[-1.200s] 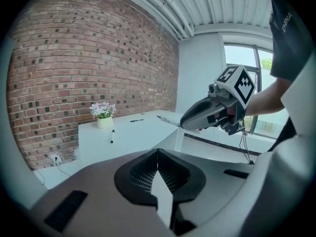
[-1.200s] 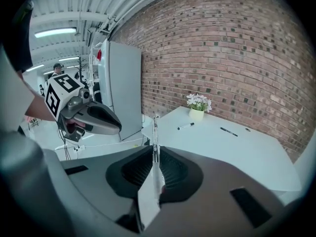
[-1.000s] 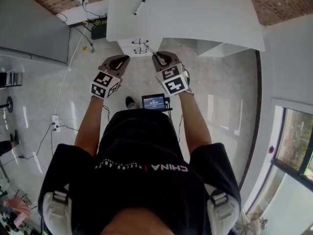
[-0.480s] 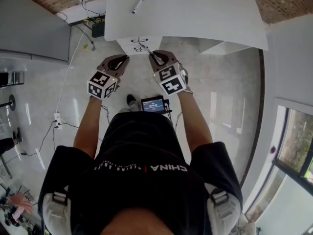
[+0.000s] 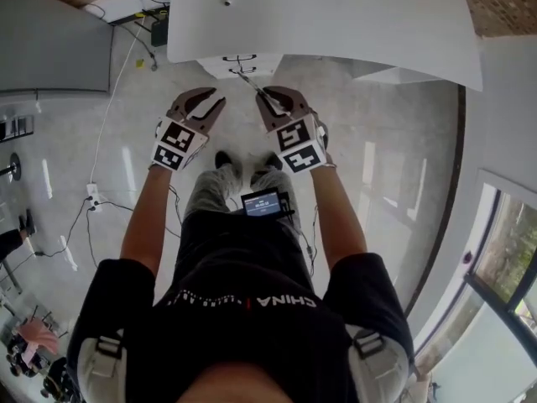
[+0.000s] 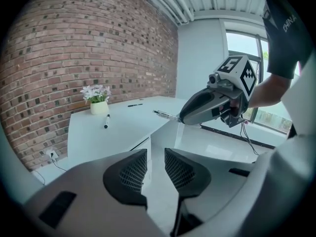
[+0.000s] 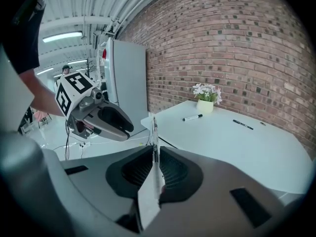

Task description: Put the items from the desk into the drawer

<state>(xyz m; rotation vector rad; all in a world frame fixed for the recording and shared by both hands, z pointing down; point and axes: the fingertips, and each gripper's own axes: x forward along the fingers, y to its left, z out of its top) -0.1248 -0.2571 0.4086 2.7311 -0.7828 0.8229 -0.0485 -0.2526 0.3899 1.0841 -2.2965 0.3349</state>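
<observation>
A clear pen (image 7: pixel 153 132) is held clenched between the jaws of the right gripper (image 7: pixel 154 154), with its tip pointing forward past them. In the head view the pen (image 5: pixel 248 82) is seen in the air just in front of the white drawer unit (image 5: pixel 225 61), which is tucked under the near edge of the white surface (image 5: pixel 336 15). Whether a drawer is open cannot be told. The left gripper (image 6: pixel 155 158) is held beside the right one, apart from it. Its jaws are parted by a narrow gap and nothing is gripped. A marker (image 7: pixel 191 117) with a black cap and a thin black pen (image 7: pixel 243 125) are seen lying well apart on the surface. A pot of white flowers (image 7: pixel 206 102) is set behind them, close to the brick wall (image 7: pixel 247 48).
</observation>
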